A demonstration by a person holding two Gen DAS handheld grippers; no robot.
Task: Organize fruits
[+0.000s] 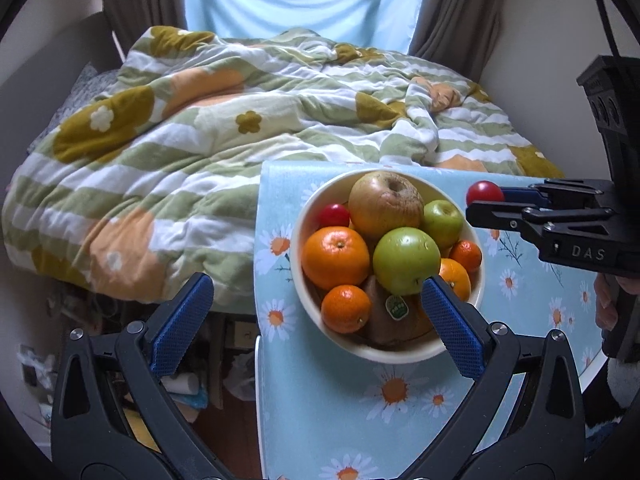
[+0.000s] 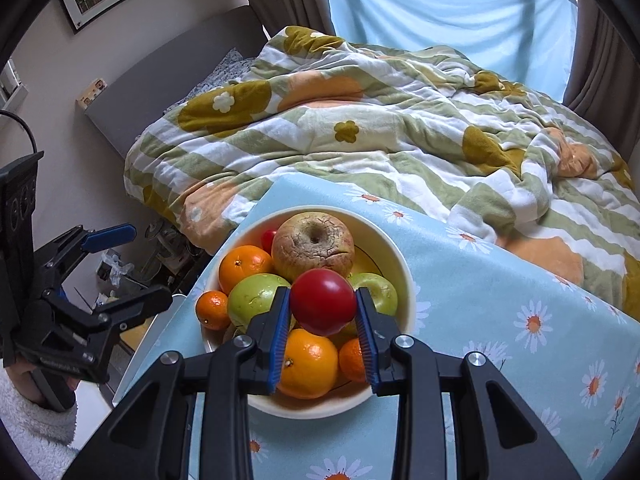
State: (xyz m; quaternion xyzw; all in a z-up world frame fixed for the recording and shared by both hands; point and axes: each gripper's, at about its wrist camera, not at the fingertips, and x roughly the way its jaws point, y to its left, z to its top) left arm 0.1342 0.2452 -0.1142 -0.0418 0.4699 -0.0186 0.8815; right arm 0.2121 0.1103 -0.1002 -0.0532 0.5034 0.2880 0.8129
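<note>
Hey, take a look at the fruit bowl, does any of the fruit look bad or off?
Yes. The big apple at the top of the pile in the bowl looks past its best: its skin is wrinkled and dull brownish around the stem dip, while the green apples beside it look smooth. The oranges look fine.

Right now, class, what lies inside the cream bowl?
The cream bowl holds a wrinkled apple, two green apples, several oranges and a small red fruit. Anything beneath that pile is hidden.

Each tool [image 2: 323,332] is black plastic with blue ribbed pads [image 1: 452,316] and silver screws (one side reads "DAS").
</note>
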